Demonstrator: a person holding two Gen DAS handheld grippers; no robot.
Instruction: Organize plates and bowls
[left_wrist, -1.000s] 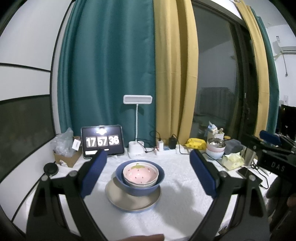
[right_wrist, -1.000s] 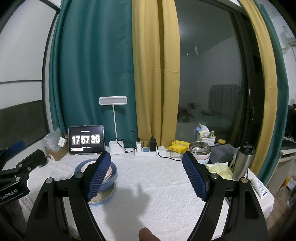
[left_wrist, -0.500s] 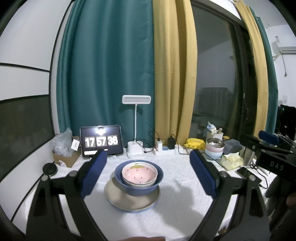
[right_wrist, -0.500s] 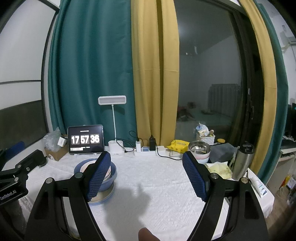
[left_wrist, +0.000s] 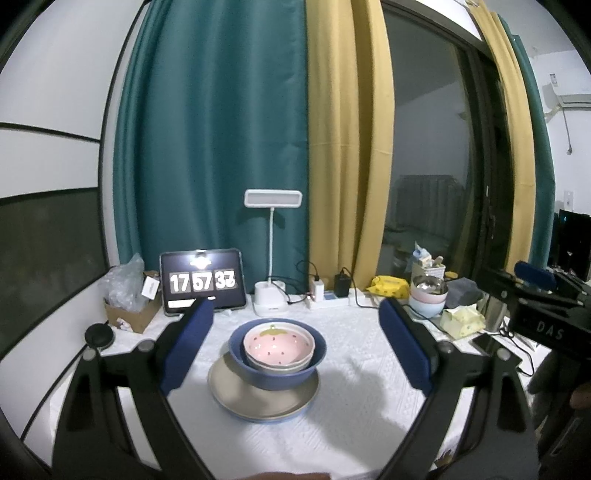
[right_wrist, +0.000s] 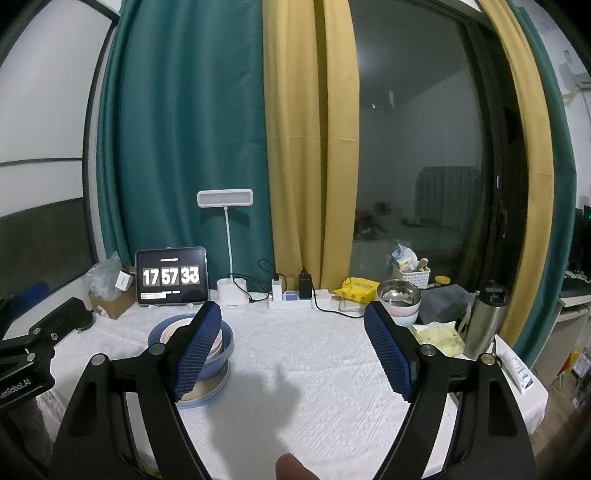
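The left gripper (left_wrist: 295, 343) stands wide open with nothing between its blue pads (left_wrist: 186, 350), held above the near part of the white-clothed table (left_wrist: 369, 413). Straight ahead at twelve o'clock, framed between the two pads but apart from both, sits the stack: a pink strawberry bowl (left_wrist: 279, 345) nested in a pale bowl inside a blue bowl (left_wrist: 277, 373), all resting on a beige plate (left_wrist: 258, 398).

The right gripper (right_wrist: 293, 350) is likewise spread open and empty. From it the same stack (right_wrist: 221, 347) lies at about ten o'clock, partly hidden behind its left pad (right_wrist: 197, 350); bare cloth lies between its fingers.

Farther off, at the right gripper's one o'clock, a metal bowl (right_wrist: 399, 293) sits atop pink and pale-blue bowls near the table's far edge. A tablet clock (right_wrist: 171, 277) stands at eleven o'clock.
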